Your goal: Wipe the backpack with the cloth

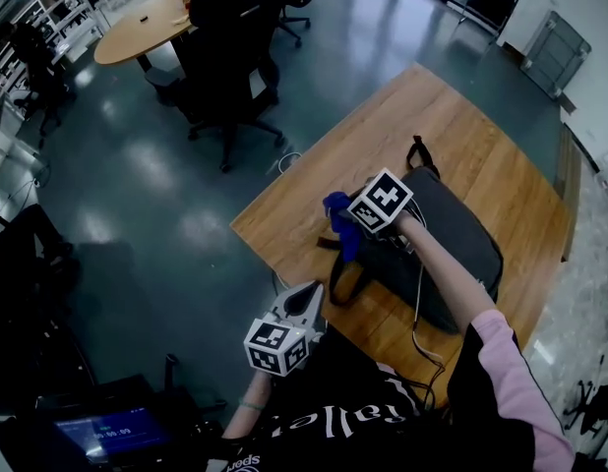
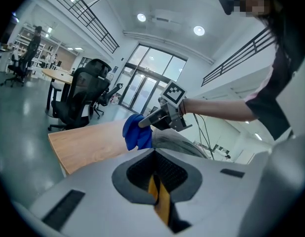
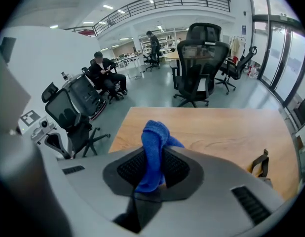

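1. Two grippers are seen. The right gripper (image 1: 351, 216) is clamped on the blue cloth (image 3: 153, 149), which is bunched upright between its jaws. The left gripper (image 2: 157, 194) is closed on nothing.
2. The dark backpack (image 1: 456, 239) is laid flat on the wooden surface (image 1: 304, 200), with its long axis running away from the person and its grab handle (image 1: 418, 153) pointed to the far end.
3. The cloth is held at the backpack's left edge, so the panel to be wiped lies to its right; contact cannot be told.
4. The right gripper is judged the nearer. The left is held well apart, off the surface's near edge.
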`<action>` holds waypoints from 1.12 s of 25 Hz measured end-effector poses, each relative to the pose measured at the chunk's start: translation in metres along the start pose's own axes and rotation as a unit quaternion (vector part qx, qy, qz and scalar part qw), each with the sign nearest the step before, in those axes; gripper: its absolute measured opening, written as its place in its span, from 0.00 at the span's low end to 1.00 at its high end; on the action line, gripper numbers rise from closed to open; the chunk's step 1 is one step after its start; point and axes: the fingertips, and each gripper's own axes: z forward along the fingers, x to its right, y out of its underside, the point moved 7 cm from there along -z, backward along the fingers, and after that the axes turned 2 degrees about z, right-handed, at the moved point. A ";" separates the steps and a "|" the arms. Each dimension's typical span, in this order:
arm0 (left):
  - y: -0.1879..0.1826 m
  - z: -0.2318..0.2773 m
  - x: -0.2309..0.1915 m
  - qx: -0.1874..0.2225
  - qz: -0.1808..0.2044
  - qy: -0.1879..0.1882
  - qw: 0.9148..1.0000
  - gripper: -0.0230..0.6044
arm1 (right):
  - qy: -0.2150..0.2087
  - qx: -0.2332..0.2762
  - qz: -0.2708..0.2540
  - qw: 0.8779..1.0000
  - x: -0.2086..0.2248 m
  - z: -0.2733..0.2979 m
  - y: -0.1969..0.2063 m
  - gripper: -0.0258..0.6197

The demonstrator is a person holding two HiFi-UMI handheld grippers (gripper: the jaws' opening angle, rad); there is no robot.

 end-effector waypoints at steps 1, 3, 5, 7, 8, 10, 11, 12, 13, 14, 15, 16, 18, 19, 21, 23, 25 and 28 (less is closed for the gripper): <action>-0.002 0.004 0.000 0.001 0.001 -0.003 1.000 0.03 | 0.002 0.000 0.002 1.000 0.010 0.000 -0.002 0.14; -0.006 0.010 -0.001 0.001 0.002 -0.008 1.000 0.03 | 0.009 0.001 0.005 1.000 0.031 -0.002 -0.004 0.14; -0.007 0.015 0.000 0.000 0.001 -0.012 1.000 0.03 | 0.017 0.003 0.012 1.000 0.050 -0.007 -0.002 0.14; -0.006 0.020 0.001 -0.006 0.000 -0.013 1.000 0.03 | 0.028 0.004 0.022 0.999 0.070 -0.013 0.002 0.14; -0.005 0.022 0.001 -0.010 0.000 -0.013 1.000 0.03 | 0.034 0.004 0.028 0.999 0.080 -0.016 0.005 0.14; -0.003 0.029 0.004 -0.019 0.003 -0.009 1.000 0.03 | 0.047 0.002 0.040 0.998 0.101 -0.021 0.013 0.14; -0.002 0.033 0.006 -0.023 0.004 -0.006 1.000 0.03 | 0.053 0.000 0.044 0.998 0.111 -0.024 0.017 0.14; -0.002 0.037 0.009 -0.027 0.006 -0.004 1.000 0.03 | 0.058 0.000 0.049 0.997 0.121 -0.027 0.020 0.14; -0.001 0.040 0.011 -0.030 0.007 -0.003 1.000 0.03 | 0.062 0.001 0.053 0.997 0.131 -0.031 0.022 0.14; -0.001 0.044 0.013 -0.033 0.007 -0.002 0.999 0.03 | 0.066 0.004 0.059 0.996 0.140 -0.034 0.024 0.14; -0.002 0.047 0.015 -0.036 0.008 -0.001 0.999 0.03 | 0.072 0.008 0.065 0.995 0.150 -0.038 0.026 0.14; -0.002 0.051 0.017 -0.038 0.008 0.000 0.999 0.03 | 0.078 0.014 0.072 0.994 0.160 -0.043 0.028 0.14; -0.002 0.059 0.021 -0.044 0.010 0.003 0.999 0.03 | 0.093 0.026 0.085 0.992 0.179 -0.051 0.032 0.14; -0.002 0.062 0.023 -0.048 0.012 0.004 0.999 0.03 | 0.099 0.033 0.092 0.990 0.188 -0.055 0.034 0.14; -0.001 0.068 0.027 -0.055 0.015 0.006 0.998 0.03 | 0.107 0.046 0.106 0.988 0.203 -0.060 0.041 0.14; 0.004 0.076 0.031 -0.060 0.018 0.009 0.998 0.03 | 0.110 0.060 0.124 0.984 0.217 -0.064 0.054 0.14; 0.011 0.084 0.035 -0.064 0.021 0.010 0.998 0.03 | 0.110 0.078 0.146 0.980 0.229 -0.067 0.068 0.14; 0.010 0.088 0.037 -0.071 0.024 0.011 0.997 0.03 | 0.110 0.102 0.175 0.973 0.241 -0.076 0.078 0.14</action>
